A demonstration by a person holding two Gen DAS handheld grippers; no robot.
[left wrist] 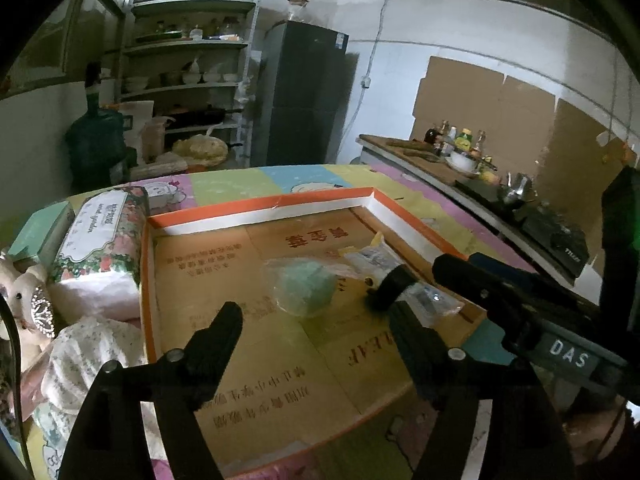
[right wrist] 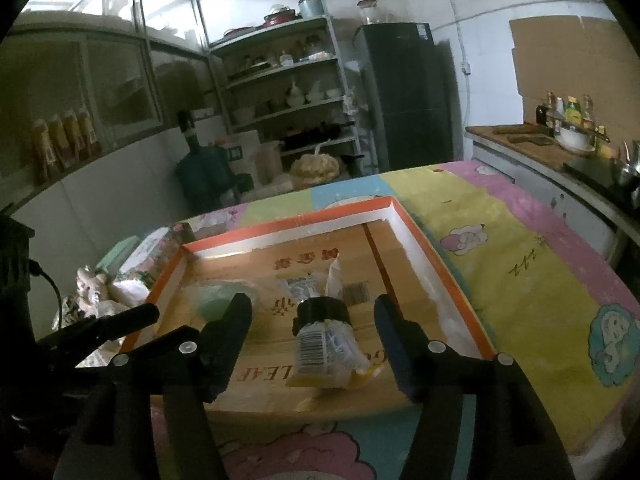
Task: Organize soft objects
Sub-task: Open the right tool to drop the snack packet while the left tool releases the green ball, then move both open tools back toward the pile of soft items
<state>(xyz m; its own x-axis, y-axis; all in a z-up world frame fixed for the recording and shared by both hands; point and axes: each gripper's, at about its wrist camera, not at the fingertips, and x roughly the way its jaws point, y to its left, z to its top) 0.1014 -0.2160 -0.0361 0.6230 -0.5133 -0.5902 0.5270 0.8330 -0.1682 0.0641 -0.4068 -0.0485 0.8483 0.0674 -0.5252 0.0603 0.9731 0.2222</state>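
Note:
A shallow cardboard box (left wrist: 260, 210) with an orange rim lies on the table. Inside it rest a green soft thing in a clear bag (left wrist: 306, 288) and a plastic packet with a black cap (right wrist: 324, 340). My left gripper (left wrist: 314, 314) hovers open over the box, just short of the green bag, with nothing between its fingers. My right gripper (right wrist: 312, 306) is open too; the capped packet lies between its fingers (right wrist: 236, 320), and the pads stand clear of it. In the left wrist view the right gripper's fingers (left wrist: 460, 274) reach in from the right beside the packet's cap (left wrist: 394, 284).
Left of the box lie a floral tissue pack (left wrist: 100, 240), a plush toy (left wrist: 24, 300), a flowered cloth (left wrist: 92, 352) and a pale green box (left wrist: 36, 232). A counter with bottles and a stove (left wrist: 556, 236) runs along the right. Shelves and a fridge (left wrist: 304, 96) stand behind.

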